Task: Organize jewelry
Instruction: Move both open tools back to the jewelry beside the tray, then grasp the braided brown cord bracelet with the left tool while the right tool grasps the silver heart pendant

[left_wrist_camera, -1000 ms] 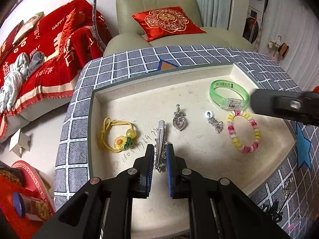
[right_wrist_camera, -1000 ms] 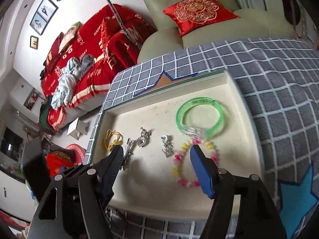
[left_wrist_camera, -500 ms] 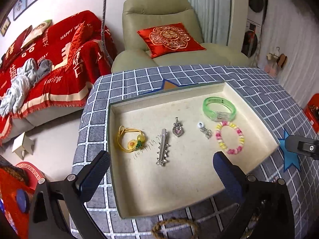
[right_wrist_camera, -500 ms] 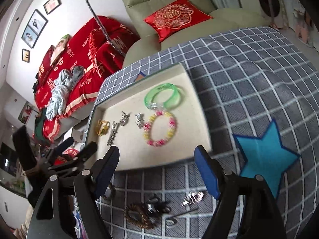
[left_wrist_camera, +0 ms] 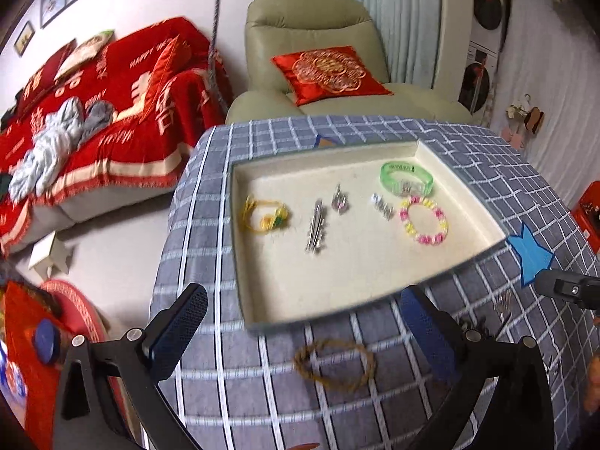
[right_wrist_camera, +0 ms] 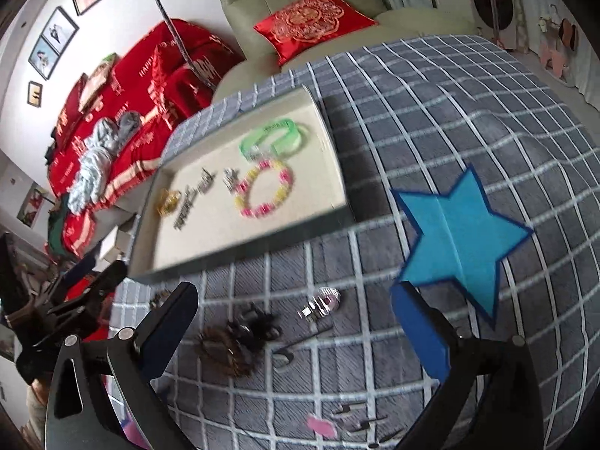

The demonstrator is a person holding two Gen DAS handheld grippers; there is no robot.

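Left gripper (left_wrist_camera: 303,333) spread, empty; brown braided bracelet (left_wrist_camera: 333,365) between fingers. Right gripper (right_wrist_camera: 296,322) opening, empty; only its view shows watch (right_wrist_camera: 320,303) ahead.

Left tongs (left_wrist_camera: 303,332) wide open, right tongs (right_wrist_camera: 296,322) opening, both empty.

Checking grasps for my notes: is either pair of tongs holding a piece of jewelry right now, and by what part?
Nothing is held. The left tongs and right tongs both stand wide open above the tablecloth.

The left gripper (left_wrist_camera: 303,332) has let go of the silver hair clip (left_wrist_camera: 316,231), spread wide and drawn back off the tray (left_wrist_camera: 258,311). The right gripper (right_wrist_camera: 296,322), jaws opening, now hangs over loose pieces lower in frame.
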